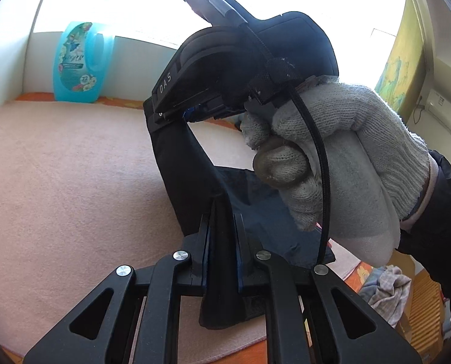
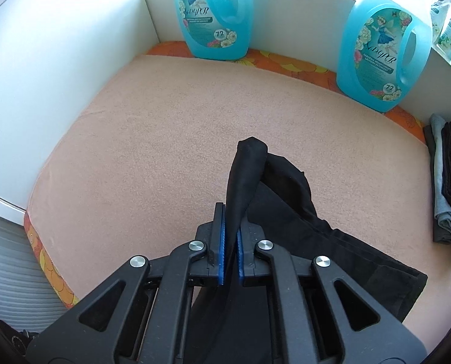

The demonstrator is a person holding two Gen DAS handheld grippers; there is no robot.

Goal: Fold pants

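Pink towel (image 2: 171,127) on a bed, black pants (image 2: 289,194) lifted above it.

Left gripper (image 1: 222,227) and right gripper (image 2: 230,236) both pinching the pants cloth tight. Folding just begun; one leg draped on the towel, nothing flat yet. Farther back, two blue soap jugs (image 2: 213,15), fullness hard to tell.

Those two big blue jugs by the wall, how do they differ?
The left jug stands in the corner, farther from the camera, label facing forward. The right jug stands nearer, beside the stack of folded clothes, and appears tilted. Both are translucent blue detergent bottles with matching flower labels marked 72.
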